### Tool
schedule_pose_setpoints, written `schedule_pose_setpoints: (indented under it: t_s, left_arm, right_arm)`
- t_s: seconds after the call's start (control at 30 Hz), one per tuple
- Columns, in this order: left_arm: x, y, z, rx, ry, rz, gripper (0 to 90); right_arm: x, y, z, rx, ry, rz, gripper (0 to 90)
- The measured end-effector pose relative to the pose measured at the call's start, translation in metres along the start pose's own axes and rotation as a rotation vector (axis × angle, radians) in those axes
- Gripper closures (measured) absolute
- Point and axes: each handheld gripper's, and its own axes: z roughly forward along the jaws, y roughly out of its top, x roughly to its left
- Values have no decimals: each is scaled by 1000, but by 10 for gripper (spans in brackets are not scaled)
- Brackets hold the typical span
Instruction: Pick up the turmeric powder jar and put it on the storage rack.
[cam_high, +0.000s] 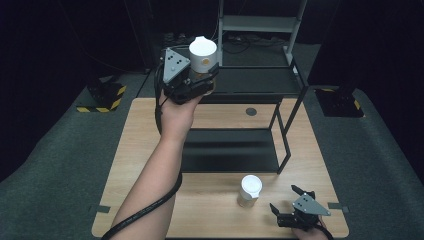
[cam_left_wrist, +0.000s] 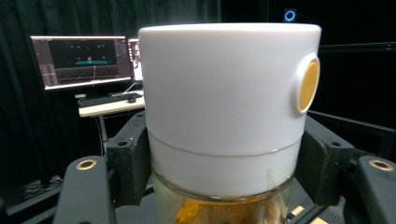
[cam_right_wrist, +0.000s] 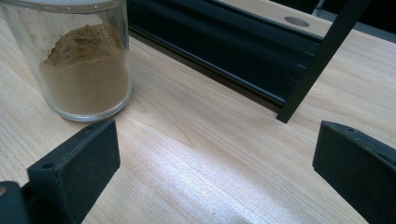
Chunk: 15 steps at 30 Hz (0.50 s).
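left tool (cam_high: 202, 80) lifts a jar (cam_high: 202, 55) by the rack (cam_high: 280, 100)
left tool clenched on the white-capped jar, held high above the counter's (cam_high: 140, 150) far edge; second jar (cam_high: 249, 191) stands on the counter near the right tool (cam_high: 287, 205), jaws spread, empty.

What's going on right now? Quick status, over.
Left tool shut on jar, held up near the rack's upper shelf. Right tool open, empty, low over the table. Second jar stands beside it. Nothing in the way.
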Motion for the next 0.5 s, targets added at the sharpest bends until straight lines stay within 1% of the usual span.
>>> schedule_pose_setpoints:
  t_s: [0.17, 0.5]
  left_arm:
    - [1, 2, 5, 0, 7, -3, 306]
    - [2, 1, 15, 19, 33, -5, 306]
  right_arm:
    - [0, 0, 0, -1, 0, 3, 0]
    - [-1, -1, -1, -5, 3, 7, 0]
